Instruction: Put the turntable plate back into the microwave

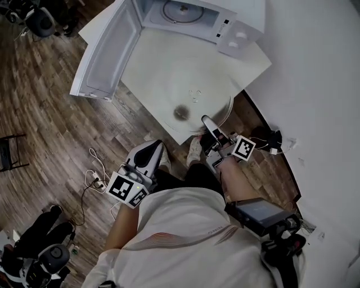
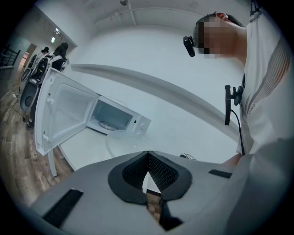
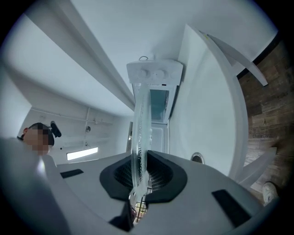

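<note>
Head view, right gripper (image 1: pixel 208 125): clamped on the near rim of the glass turntable plate (image 1: pixel 191 100), which hangs over the white table (image 1: pixel 247 67).
Head view, microwave (image 1: pixel 197 14): door (image 1: pixel 107 53) swung open; the cavity lies ahead of the plate, at the table's far end.
Head view, left gripper (image 1: pixel 147 153): low by my body, farther from the microwave than the right.
Left gripper view, left gripper (image 2: pixel 147 158): jaws together, nothing between them; plate (image 2: pixel 123 140) ahead, between me and the microwave (image 2: pixel 117 120).
Right gripper view, right gripper (image 3: pixel 140 170): pads pinch the plate (image 3: pixel 140 133) edge-on; it points at the microwave (image 3: pixel 155 75).
Coming move: I judge a push toward the cavity by my right hand.
</note>
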`<action>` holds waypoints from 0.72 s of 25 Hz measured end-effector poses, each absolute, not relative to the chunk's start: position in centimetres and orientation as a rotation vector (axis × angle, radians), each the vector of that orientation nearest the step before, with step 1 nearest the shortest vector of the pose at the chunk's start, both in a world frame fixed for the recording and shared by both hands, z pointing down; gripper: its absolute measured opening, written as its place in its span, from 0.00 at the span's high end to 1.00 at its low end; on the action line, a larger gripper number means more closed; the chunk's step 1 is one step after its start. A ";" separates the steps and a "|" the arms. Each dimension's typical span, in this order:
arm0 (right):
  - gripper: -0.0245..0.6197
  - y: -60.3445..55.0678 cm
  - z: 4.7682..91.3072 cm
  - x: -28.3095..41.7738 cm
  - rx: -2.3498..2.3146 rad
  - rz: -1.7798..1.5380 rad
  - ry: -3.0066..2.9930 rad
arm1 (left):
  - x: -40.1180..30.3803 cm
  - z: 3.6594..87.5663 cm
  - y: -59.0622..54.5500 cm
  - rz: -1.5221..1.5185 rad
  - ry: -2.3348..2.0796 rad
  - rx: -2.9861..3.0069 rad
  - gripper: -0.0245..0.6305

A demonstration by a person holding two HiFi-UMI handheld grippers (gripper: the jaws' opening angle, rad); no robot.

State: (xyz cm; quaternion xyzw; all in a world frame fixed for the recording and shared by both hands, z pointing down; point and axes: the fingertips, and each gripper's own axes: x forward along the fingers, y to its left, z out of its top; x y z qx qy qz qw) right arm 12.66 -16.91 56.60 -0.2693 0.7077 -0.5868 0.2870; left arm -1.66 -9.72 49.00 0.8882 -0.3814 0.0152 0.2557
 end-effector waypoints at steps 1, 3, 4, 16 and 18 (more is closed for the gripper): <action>0.92 -17.2 56.0 12.4 -0.731 -1.555 1.886 | -2.0 48.5 -10.0 0.024 -1.024 2.429 0.95; 0.92 -17.7 55.0 11.7 -0.761 -1.538 1.876 | -2.7 47.4 -10.5 -0.004 -1.002 2.460 0.95; 0.92 -17.9 54.6 11.4 -0.777 -1.534 1.869 | -3.1 46.9 -10.7 -0.015 -0.992 2.474 0.95; 0.92 -22.1 51.3 7.2 -0.876 -1.499 1.734 | -8.0 42.7 -13.9 -0.087 -0.980 2.624 0.95; 0.92 -23.5 51.4 6.8 -0.878 -1.500 1.721 | -8.5 42.6 -14.6 -0.089 -0.995 2.620 0.95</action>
